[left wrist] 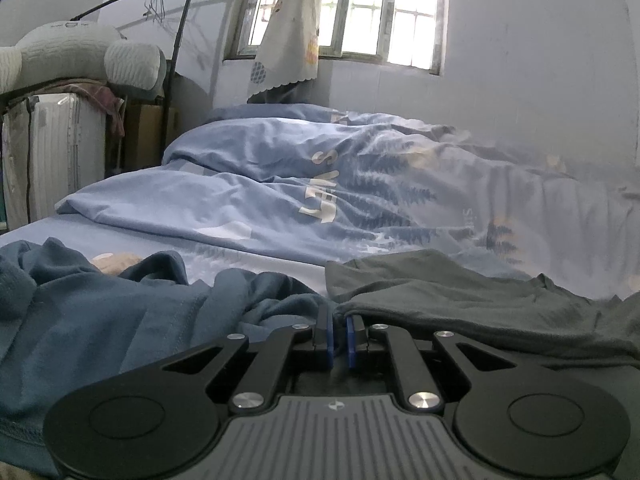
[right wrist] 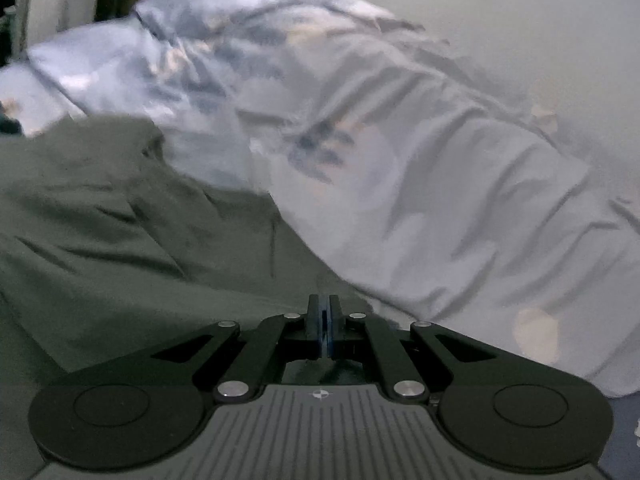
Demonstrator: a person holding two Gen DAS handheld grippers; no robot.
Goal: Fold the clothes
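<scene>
A dark grey-green garment (left wrist: pixel 460 300) lies crumpled on the bed in the left wrist view. Its near edge runs in between the blue pads of my left gripper (left wrist: pixel 340 320), which is shut on it with a thin gap. Left of it lies a blue garment (left wrist: pixel 100 320), bunched up and touching the gripper's left finger. In the right wrist view the same grey-green garment (right wrist: pixel 120 232) spreads out to the left, and its right edge meets the tips of my right gripper (right wrist: pixel 324 304). That gripper's pads are pressed together on the thin fabric.
A rumpled light-blue duvet (left wrist: pixel 320 184) with a leaf print fills the bed behind the clothes, seen also as the duvet (right wrist: pixel 420 180) to the right. White storage bags with pillows (left wrist: pixel 60 100) stand at the far left. A window (left wrist: pixel 360 8) and wall lie behind.
</scene>
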